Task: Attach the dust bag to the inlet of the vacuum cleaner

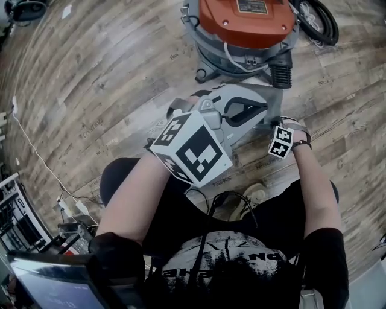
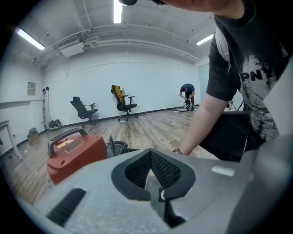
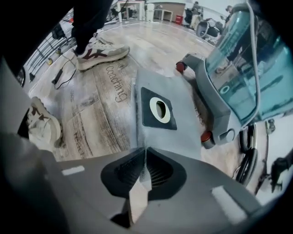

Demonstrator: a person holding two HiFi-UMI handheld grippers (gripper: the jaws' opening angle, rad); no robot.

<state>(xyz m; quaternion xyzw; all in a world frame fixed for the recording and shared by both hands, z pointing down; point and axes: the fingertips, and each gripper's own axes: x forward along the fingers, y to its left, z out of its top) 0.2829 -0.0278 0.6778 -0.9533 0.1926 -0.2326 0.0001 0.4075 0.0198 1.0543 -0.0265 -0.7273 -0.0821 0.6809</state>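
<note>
**Dust bag pinched at its near edge beside the vacuum cleaner**

Right gripper view: the right gripper (image 3: pixel 145 157) points down at the pale wood-plank floor (image 3: pixel 100 114). Its fingers stand almost together, closed on the near edge of the flat grey fabric dust bag (image 3: pixel 183 132). The bag runs straight away from the fingertips. Its black square collar (image 3: pixel 149 116), with a white-rimmed round opening, faces the camera a little beyond the grip. Whether the bag's far end rests on the floor cannot be told. Just to the right of the bag stands the grey drum vacuum cleaner with the orange-red motor head (image 3: pixel 238 68), its base close alongside the bag's edge. A white trainer with dark red trim (image 3: pixel 98 52) stands on the planks well to the left.

Left gripper view: the left gripper (image 2: pixel 150 164) is held clear of the bag, aimed across the room and slightly downward. Its fingers are fully together with nothing between them. The vacuum's motor head (image 2: pixel 75 153) shows beyond its left side.

Head view: both grippers are held in front of the person, just short of the vacuum cleaner (image 1: pixel 247 18).
</note>
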